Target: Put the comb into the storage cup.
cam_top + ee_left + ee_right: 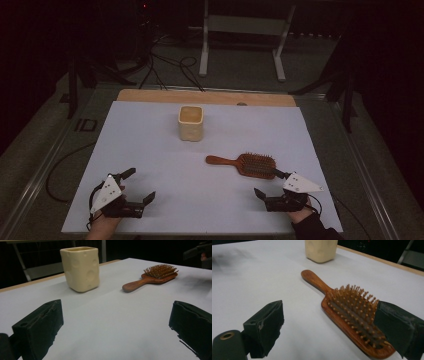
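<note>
We're sitting at the start: nothing picked up yet. The wooden hairbrush (247,164) is lying bristles up on the white mat (150,150), handle pointing toward the cream cup (191,123), which is standing upright well apart at the far side. We're holding the right gripper (271,185) with jaws spread, empty, one jaw just beside the brush head. The left gripper (139,185) is resting released near the front-left edge, well clear. Grasp, lift and placement are all looking left to do

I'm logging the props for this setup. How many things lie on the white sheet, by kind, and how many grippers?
Hairbrush: 1
Cream cup: 1
Grippers: 2, left gripper and right gripper
Total: 4
</note>
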Motion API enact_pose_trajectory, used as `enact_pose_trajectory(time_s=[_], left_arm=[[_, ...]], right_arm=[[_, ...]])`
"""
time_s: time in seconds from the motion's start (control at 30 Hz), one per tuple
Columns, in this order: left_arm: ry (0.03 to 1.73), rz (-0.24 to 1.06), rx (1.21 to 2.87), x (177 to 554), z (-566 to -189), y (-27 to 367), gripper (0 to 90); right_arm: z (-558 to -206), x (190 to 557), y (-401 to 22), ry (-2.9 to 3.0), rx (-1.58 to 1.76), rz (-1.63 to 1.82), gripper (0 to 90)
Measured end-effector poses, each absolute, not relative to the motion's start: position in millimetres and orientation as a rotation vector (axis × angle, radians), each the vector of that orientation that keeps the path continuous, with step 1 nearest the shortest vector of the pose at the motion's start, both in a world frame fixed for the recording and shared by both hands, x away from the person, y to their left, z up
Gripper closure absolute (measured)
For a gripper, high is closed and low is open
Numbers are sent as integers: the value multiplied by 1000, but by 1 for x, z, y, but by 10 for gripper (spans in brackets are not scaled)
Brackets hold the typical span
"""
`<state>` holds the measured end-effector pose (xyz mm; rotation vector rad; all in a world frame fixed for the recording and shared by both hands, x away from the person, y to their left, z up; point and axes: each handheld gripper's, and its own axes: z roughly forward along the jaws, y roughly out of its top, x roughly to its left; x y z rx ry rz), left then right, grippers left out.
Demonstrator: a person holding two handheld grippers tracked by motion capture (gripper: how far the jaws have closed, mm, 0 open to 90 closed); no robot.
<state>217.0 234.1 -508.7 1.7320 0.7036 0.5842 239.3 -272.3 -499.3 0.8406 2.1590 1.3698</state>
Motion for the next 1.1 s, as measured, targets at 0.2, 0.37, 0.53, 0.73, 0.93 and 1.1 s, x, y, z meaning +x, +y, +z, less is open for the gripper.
enact_pose_trajectory(time_s=[0.2,0.37,0.53,0.73,0.93,1.1], left_arm=[[705,587,1721,216,-508,236,1],[704,584,1731,217,-508,236,2],[699,587,1732,215,-508,235,2],[704,589,1731,215,-508,235,2],[709,591,1733,214,-508,235,2],[719,599,1731,214,-509,236,2]], right_arm=[[-489,235,-269,2166,831,1406,88],[-480,234,-271,2132,860,1400,87],[-471,232,-271,2113,852,1394,87],[-454,231,-268,2096,855,1377,88],[-437,233,-268,2085,849,1369,88],[-425,238,-261,2100,833,1336,89]])
